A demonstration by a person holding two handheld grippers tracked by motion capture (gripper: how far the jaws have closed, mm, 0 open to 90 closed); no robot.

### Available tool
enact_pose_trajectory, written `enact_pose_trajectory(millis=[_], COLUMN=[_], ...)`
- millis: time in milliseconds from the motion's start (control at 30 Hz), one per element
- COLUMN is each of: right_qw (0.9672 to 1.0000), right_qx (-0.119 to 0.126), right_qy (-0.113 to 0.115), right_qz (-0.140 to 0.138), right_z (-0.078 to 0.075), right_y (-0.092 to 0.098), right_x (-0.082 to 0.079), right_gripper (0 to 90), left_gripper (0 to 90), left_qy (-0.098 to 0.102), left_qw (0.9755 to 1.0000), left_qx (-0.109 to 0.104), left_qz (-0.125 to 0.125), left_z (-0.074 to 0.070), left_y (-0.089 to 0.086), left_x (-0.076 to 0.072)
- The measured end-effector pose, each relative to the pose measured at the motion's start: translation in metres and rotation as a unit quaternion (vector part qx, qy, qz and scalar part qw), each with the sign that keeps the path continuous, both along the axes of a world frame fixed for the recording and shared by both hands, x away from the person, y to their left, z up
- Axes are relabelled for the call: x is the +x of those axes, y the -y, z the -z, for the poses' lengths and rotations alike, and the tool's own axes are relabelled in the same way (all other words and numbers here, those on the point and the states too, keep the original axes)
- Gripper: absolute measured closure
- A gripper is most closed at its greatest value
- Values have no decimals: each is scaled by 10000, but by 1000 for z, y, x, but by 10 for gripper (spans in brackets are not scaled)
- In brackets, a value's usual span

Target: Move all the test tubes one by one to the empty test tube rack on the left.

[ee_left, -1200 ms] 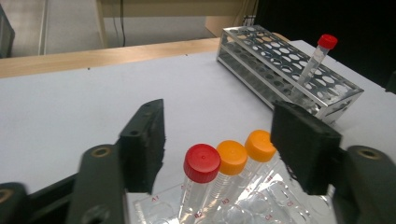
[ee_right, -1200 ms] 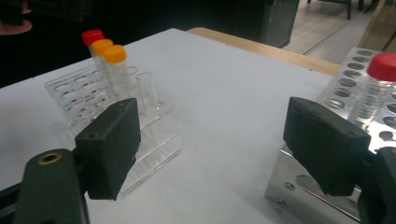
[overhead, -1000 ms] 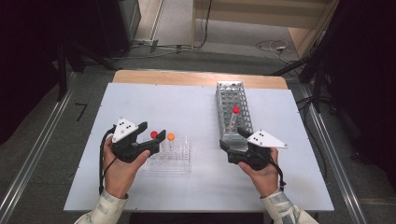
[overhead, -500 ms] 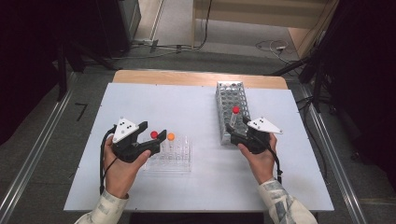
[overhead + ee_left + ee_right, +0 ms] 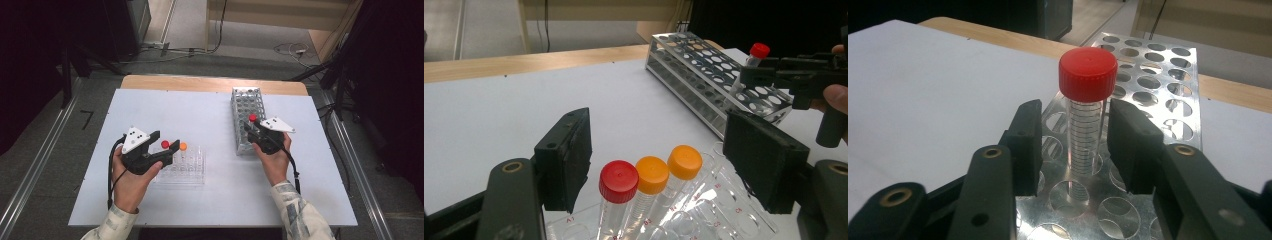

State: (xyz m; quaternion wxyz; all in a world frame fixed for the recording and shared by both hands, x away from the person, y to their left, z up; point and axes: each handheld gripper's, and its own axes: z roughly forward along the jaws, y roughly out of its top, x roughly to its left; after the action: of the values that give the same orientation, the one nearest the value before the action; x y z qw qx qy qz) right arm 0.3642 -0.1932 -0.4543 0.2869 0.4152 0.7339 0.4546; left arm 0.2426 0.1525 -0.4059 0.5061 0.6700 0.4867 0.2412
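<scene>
From above, our right hand-held gripper [image 5: 251, 128] sat at the metal rack [image 5: 246, 107], jaws just closing around the red-capped tube [image 5: 252, 118]. Left gripper view: our left hand-held gripper [image 5: 664, 165] hung released over the clear rack's [image 5: 704, 220] tubes — waiting. Right gripper view: pads [image 5: 1028, 145] flanked the tube — a gap remained.

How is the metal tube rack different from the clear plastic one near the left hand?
The metal rack is silver, long and narrow, with many round holes; the clear rack is see-through, shorter and lower. The metal rack holds one red-capped tube, standing between the right gripper jaws; the clear rack holds three capped tubes in a row, one red and two orange. Both stand on the white table and hold their tubes upright.
</scene>
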Motion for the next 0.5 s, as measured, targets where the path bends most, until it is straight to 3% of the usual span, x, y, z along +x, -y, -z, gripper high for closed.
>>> enact_pose_trajectory(millis=[267,500], right_qw=[9999,10000], right_qx=[-99,-10], right_qy=[1,33], right_qz=[20,59], right_z=[3,-2], right_y=[1,5], right_x=[3,2], right_gripper=[703,711], left_gripper=[281,281], left_qy=[-9,14], left_qw=[10000,10000], left_qx=[12,18], left_qz=[22,16], left_z=[1,0], left_y=[2,2], left_x=[0,0])
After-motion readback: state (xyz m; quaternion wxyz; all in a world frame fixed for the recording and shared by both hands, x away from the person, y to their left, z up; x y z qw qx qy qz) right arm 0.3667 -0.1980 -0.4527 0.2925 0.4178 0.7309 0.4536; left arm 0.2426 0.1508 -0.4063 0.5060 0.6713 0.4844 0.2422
